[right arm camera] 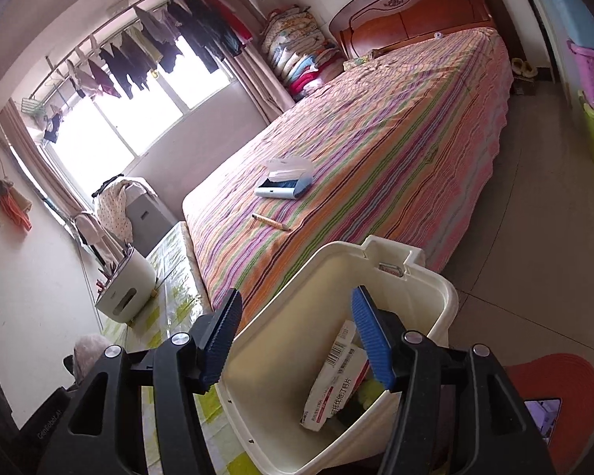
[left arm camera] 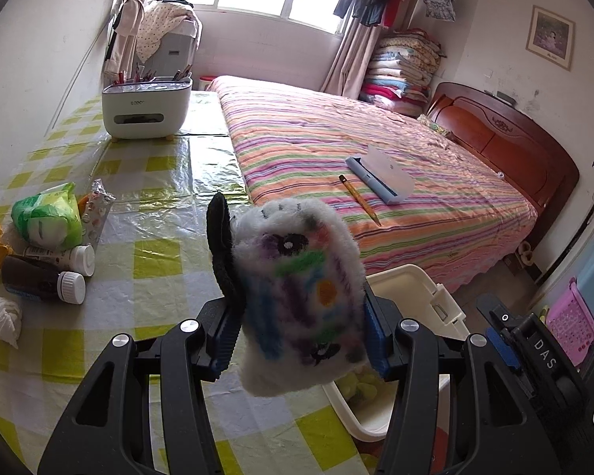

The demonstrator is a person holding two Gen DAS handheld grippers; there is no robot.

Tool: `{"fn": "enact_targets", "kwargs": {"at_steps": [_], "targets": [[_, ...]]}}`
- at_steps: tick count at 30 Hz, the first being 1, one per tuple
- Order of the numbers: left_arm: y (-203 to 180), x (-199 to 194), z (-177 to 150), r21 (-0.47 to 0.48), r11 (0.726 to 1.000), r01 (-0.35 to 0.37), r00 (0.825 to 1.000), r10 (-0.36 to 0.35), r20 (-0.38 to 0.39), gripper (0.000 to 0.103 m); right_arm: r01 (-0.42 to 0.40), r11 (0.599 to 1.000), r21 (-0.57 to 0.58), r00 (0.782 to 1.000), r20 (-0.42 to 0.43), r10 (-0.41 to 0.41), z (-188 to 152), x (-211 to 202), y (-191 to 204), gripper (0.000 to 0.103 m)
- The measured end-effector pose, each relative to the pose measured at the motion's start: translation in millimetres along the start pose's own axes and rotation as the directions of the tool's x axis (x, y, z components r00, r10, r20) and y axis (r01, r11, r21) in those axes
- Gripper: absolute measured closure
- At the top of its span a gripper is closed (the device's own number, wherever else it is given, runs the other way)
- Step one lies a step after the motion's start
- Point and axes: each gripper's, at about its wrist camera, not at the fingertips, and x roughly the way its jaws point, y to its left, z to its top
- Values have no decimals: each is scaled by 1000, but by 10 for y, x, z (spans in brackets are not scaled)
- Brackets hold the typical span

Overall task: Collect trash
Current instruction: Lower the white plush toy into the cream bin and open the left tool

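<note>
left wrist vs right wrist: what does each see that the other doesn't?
Left wrist only: the left gripper shut on a fuzzy toy; trash still on the table: green packet, two bottles, crumpled tissue.

Right wrist only: the right gripper open and empty over the bin, medicine box inside the bin, red stool.

Both: cream bin, striped bed, pencil, white organizer.
</note>
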Motion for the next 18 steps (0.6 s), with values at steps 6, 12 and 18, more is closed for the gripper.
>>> {"fn": "enact_targets", "kwargs": {"at_steps": [6, 12, 18], "targets": [[-125, 181, -6, -12, 992, 124, 989, -125, -79, 51, -21, 996, 90, 997, 78, 14, 56, -164, -161, 46], [-259, 371, 4, -17, 977, 212, 969, -212, -129, 49, -36, 994, 99, 990, 138, 22, 77, -280, -166, 46], [-362, 495, -12, 2, 970, 242, 963, -240, -124, 33, -46, 994, 98, 989, 143, 32, 66, -300, -138, 46]]}}
